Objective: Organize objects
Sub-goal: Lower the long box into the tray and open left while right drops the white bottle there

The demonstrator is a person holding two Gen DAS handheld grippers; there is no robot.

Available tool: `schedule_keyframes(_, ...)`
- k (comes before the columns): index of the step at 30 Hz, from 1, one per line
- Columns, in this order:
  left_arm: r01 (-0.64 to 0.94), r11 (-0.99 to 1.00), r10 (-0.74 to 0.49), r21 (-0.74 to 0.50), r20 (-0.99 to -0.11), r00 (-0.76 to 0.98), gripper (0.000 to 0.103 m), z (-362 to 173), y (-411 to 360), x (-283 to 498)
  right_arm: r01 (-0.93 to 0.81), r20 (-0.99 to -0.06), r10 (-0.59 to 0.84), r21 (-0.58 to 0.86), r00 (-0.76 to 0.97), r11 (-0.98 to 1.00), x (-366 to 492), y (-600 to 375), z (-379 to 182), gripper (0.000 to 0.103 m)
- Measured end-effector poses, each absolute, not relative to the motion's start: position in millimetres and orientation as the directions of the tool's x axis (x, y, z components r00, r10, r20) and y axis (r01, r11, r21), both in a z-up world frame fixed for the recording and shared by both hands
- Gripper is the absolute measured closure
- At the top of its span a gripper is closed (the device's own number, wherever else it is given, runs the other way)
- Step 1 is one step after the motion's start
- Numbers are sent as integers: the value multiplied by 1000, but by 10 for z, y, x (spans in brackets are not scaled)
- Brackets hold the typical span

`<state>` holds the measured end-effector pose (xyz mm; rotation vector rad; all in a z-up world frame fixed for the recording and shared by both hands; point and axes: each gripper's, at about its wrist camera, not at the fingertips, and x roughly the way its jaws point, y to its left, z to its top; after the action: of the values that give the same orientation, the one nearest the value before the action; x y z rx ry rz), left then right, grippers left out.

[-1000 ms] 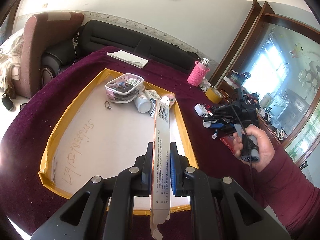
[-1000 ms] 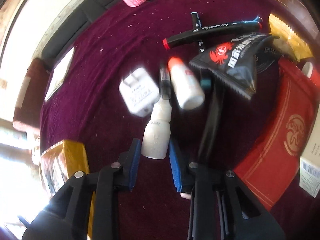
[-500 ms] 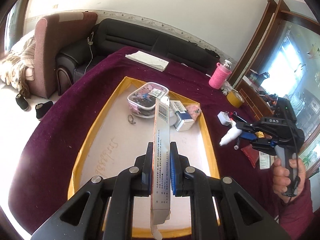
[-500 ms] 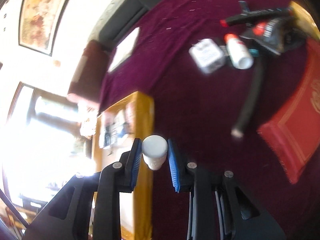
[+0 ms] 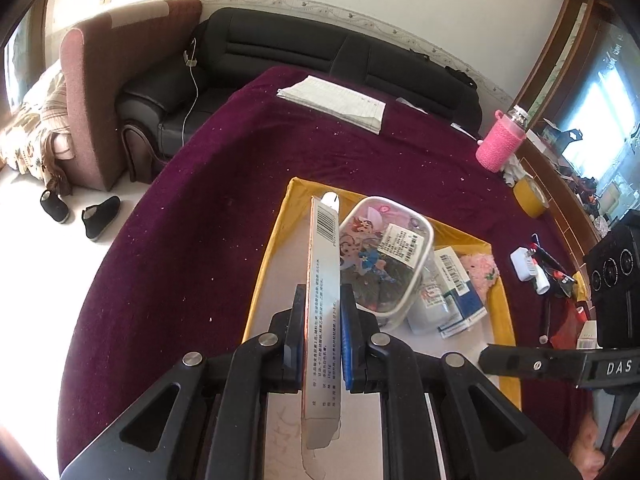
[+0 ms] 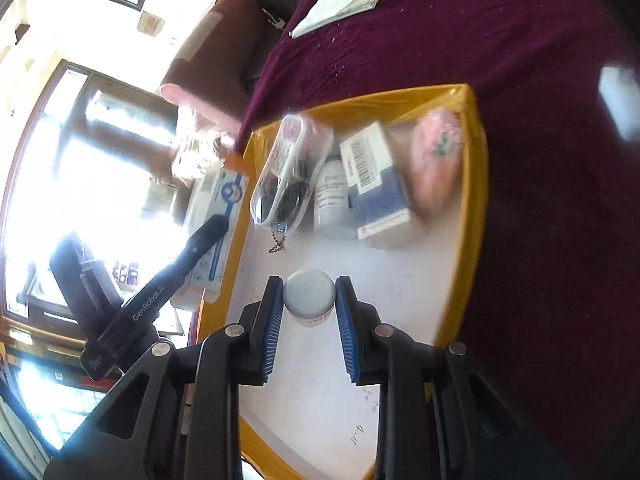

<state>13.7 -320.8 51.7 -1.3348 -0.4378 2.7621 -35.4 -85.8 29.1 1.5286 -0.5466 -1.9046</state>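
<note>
My left gripper (image 5: 320,300) is shut on a long flat carton (image 5: 323,280) with a barcode, held edge-up over the yellow-rimmed shallow box (image 5: 264,264) on the maroon tablecloth. My right gripper (image 6: 309,300) is shut on a small white bottle (image 6: 308,298), seen cap-end on, over the same box (image 6: 474,184). At the box's far end lie a clear lidded case (image 5: 384,252), a white pill bottle (image 6: 330,196), a blue-white carton (image 6: 380,184) and a pink fuzzy item (image 6: 436,164). The left gripper's body (image 6: 160,292) shows at left in the right wrist view.
On the cloth to the right lie a white plug adapter (image 5: 522,264), markers and packets (image 5: 556,276). A pink-sleeved bottle (image 5: 500,144), a roll of yellow tape (image 5: 530,200) and a paper pad (image 5: 336,102) stand further back. A black sofa and an armchair are behind the table.
Both grippers swung over the yellow-rimmed box. The right one lifted the white bottle away from the adapter and markers and turned. The left one carried the carton toward the clear case.
</note>
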Motion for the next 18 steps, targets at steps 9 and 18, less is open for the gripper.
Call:
schedule_keyframes(9, 70, -936, 233, -346, -755, -613, 58, 445, -3299, 132, 285, -810, -579, 535, -94, -795, -597, -1521, 189, 76)
schedule_keyframes(18, 91, -956, 131, -279, -682, -720, 46, 808, -3325, 686, 370, -774, -534, 412, -339, -833, -520, -1339, 838, 53)
